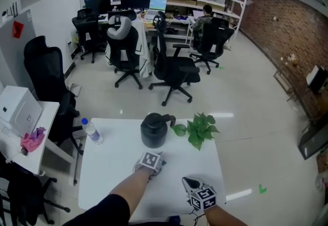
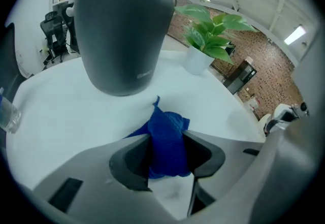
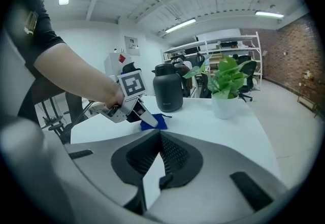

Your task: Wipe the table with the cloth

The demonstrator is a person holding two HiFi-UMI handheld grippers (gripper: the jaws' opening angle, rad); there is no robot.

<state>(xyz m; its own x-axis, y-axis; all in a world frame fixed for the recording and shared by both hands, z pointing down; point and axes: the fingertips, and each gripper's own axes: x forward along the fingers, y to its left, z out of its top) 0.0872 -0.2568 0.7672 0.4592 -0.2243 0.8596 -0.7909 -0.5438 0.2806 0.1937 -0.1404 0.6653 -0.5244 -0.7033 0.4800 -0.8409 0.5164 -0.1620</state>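
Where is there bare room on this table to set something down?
Biggest bare patch: left half of the table, between water bottle and left gripper. Smaller one at right, between plant and right gripper. Crowded: far middle, where kettle, plant and the left gripper's cloth bunch.

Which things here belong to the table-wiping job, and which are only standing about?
In the job: blue cloth, pinched in the left gripper; white table.

Standing about: dark grey jug, potted plant and plastic water bottle, all on the table; right gripper, shut and empty.
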